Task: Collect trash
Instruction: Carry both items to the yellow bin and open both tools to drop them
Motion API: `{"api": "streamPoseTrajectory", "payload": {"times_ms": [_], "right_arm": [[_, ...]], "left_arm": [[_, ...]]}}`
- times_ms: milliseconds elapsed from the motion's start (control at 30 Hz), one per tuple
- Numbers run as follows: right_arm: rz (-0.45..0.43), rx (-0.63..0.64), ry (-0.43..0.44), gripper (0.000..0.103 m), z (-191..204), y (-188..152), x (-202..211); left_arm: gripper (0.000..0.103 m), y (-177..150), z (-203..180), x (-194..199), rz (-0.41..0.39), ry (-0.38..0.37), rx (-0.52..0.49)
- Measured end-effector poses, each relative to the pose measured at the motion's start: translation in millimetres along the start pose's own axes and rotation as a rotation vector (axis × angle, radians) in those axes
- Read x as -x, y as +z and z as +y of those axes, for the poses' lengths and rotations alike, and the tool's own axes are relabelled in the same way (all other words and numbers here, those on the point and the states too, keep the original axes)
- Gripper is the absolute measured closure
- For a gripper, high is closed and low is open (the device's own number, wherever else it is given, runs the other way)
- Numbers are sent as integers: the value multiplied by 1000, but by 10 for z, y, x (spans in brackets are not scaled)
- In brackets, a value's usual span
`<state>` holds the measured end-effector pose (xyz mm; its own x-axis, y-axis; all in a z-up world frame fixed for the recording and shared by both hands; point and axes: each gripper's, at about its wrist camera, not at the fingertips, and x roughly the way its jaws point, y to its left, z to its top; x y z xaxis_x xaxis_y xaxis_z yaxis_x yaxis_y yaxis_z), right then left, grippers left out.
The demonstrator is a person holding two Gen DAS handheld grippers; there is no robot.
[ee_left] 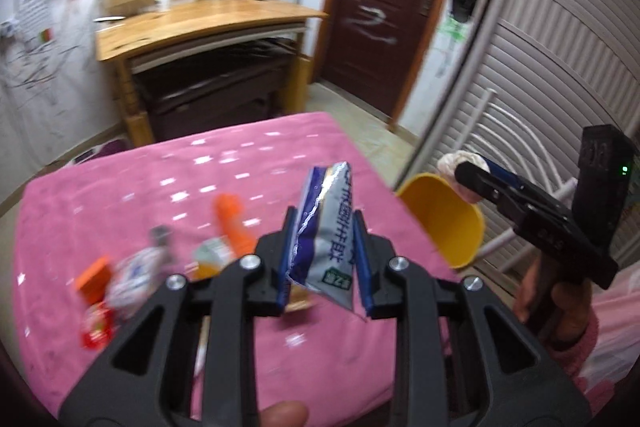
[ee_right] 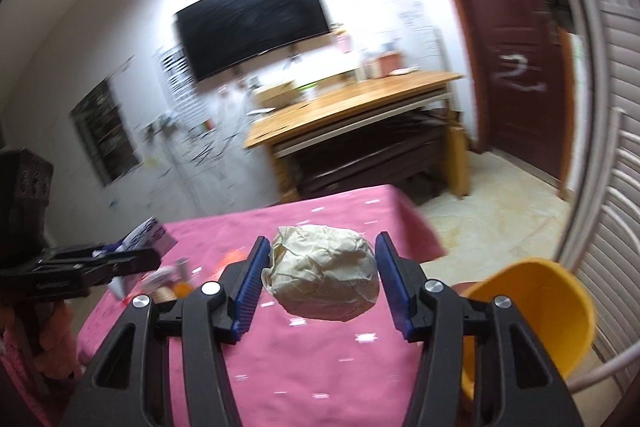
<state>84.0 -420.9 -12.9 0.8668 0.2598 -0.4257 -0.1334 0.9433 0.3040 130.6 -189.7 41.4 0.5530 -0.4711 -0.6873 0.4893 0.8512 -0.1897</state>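
Two grippers, each loaded. Left gripper (ee_left: 324, 259) narrow, pads pinching a blue-and-silver foil packet (ee_left: 326, 227) that stands up between the fingers. Right gripper (ee_right: 320, 279) at a middling spread, clamped on a crumpled paper ball (ee_right: 322, 273); in the left wrist view the same ball shows at 3 o'clock (ee_left: 460, 171), held right above the bin.

Yellow bin (ee_left: 444, 219) sits off the counter's edge at 3 o'clock from the left gripper; from the right wrist camera it lies at 4 o'clock (ee_right: 532, 311), mouth tilted toward the camera.

Pink-clothed counter (ee_left: 120, 195) carries more litter at 9 o'clock of the left gripper: an orange tube-like item (ee_left: 234, 227), a small carton (ee_left: 210, 255), a red wrapper (ee_left: 96, 323), a pale packet (ee_left: 136, 275). All blurred; exact types hard to tell.

Step in hand, as I judge it: carry phase, both pieces lifted clear of the counter and headed for the bin. Neither is released yet.

Next move calls for bringing each gripper over the bin's mouth, one after the other so they don't collide, then spreading the pads. Packet is light and may cling to one pad; a slight downward tilt would help. Several items remain to collect afterwards.
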Motion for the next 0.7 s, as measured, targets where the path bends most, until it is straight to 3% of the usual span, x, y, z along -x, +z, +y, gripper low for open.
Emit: {"api": "streamPoseTrajectory", "payload": {"times_ms": [167, 433, 700], "right_arm": [[-23, -99, -156, 54, -712, -39, 103], [87, -182, -341, 54, -1416, -298, -159], [160, -260, -403, 53, -1849, -533, -273]], "left_arm": [[79, 284, -478, -495, 81, -61, -48], [79, 439, -1285, -1417, 233, -124, -119], [78, 386, -1752, -2229, 376, -101, -139]]}}
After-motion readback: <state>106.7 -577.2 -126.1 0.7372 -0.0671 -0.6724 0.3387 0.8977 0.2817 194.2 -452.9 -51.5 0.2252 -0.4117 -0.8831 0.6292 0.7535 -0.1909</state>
